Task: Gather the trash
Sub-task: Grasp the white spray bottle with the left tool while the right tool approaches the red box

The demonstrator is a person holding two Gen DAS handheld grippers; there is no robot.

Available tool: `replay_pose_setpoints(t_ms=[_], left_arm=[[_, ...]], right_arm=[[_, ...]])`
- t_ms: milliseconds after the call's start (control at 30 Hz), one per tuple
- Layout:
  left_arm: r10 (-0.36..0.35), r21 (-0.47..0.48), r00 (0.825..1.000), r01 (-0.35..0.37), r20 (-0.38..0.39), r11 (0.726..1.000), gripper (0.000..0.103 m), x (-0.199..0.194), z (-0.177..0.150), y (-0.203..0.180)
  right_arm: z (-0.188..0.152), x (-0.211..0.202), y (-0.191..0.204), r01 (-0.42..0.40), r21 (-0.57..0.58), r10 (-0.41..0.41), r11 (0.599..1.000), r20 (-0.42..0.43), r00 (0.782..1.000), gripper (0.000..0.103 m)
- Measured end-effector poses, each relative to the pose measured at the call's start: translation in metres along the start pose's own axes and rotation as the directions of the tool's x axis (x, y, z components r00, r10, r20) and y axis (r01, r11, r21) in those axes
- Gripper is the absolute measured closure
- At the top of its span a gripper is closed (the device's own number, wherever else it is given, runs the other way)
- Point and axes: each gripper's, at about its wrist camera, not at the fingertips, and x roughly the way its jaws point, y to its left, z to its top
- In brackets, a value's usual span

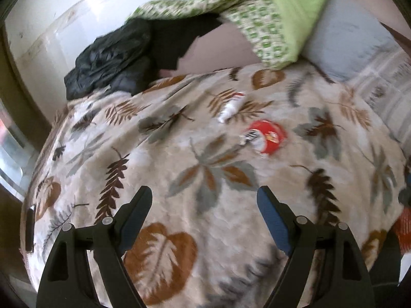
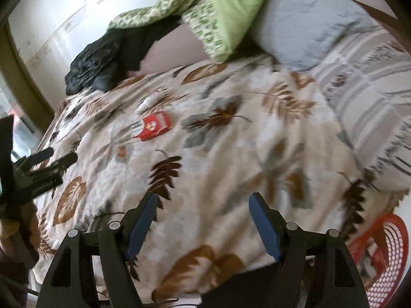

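A red wrapper lies flat in the middle of the leaf blanket on the bed, and a small white tube lies just beyond it, farther away. Both look like trash. The left gripper is near the front edge of the blanket with its jaws apart and nothing between them. The right gripper is the same, jaws apart and empty. A red basket sits low on the near right, beside the bed. The wrapper looks very light, thin and crinkly, so it may slide on the soft blanket. I think it is best to pinch one raised edge. The tube looks soft and squashy, so grab it across the middle.
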Motion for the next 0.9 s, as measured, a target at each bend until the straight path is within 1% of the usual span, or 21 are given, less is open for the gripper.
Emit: replay_pose_setpoints(t_ms=[133, 267, 333, 400, 433, 500, 533, 667, 800, 833, 867, 900], left_arm=[[-0.001, -0.009, 1.000, 0.000, -0.025, 1.000, 0.020, 0.037, 0.028, 0.011], [-0.041, 0.004, 0.998, 0.041, -0.041, 0.999, 0.020, 0.079, 0.065, 0.007], [-0.061, 0.021, 0.997, 0.062, -0.043, 0.998, 0.020, 0.106, 0.084, 0.000], [-0.064, 0.047, 0.997, 0.066, -0.050, 0.997, 0.020, 0.132, 0.101, -0.008], [-0.066, 0.070, 0.996, 0.070, -0.064, 0.995, 0.020, 0.152, 0.113, -0.015], [-0.066, 0.091, 0.994, 0.073, -0.085, 0.993, 0.020, 0.179, 0.126, -0.024], [-0.080, 0.096, 0.992, 0.090, -0.102, 0.991, 0.020, 0.198, 0.135, -0.029], [-0.137, 0.090, 0.982, 0.149, -0.128, 0.985, 0.020, 0.236, 0.149, -0.041], [-0.153, 0.101, 0.973, 0.172, -0.172, 0.980, 0.020, 0.265, 0.153, -0.055], [-0.159, 0.080, 0.972, 0.175, -0.172, 0.981, 0.021, 0.266, 0.152, -0.054], [-0.176, 0.057, 0.969, 0.188, -0.174, 0.980, 0.038, 0.265, 0.153, -0.051], [-0.197, 0.040, 0.965, 0.206, -0.172, 0.978, 0.051, 0.261, 0.152, -0.048]], right_arm=[[0.006, 0.021, 0.008, -0.033, -0.003, 0.033, 0.999, -0.026, 0.999, 0.025], [0.012, 0.039, 0.008, -0.050, 0.001, 0.050, 0.999, -0.042, 0.998, 0.025], [0.014, 0.046, 0.008, -0.054, 0.005, 0.054, 0.999, -0.047, 0.997, 0.025], [0.016, 0.053, 0.007, -0.055, 0.005, 0.055, 0.998, -0.052, 0.997, 0.025], [0.018, 0.057, 0.006, -0.055, 0.004, 0.055, 0.998, -0.055, 0.997, 0.025], [0.021, 0.063, 0.006, -0.051, -0.004, 0.051, 0.999, -0.058, 0.997, 0.025], [0.022, 0.066, 0.006, -0.051, -0.008, 0.050, 0.999, -0.059, 0.997, 0.025], [0.027, 0.077, 0.002, -0.058, -0.006, 0.058, 0.998, -0.065, 0.996, 0.025], [0.032, 0.092, -0.002, -0.070, 0.005, 0.070, 0.998, -0.082, 0.994, 0.025], [0.034, 0.096, -0.001, -0.074, 0.007, 0.074, 0.997, -0.089, 0.993, 0.025], [0.035, 0.100, -0.001, -0.076, 0.008, 0.077, 0.997, -0.095, 0.992, 0.025], [0.036, 0.105, 0.001, -0.082, 0.010, 0.083, 0.997, -0.102, 0.991, 0.025]])
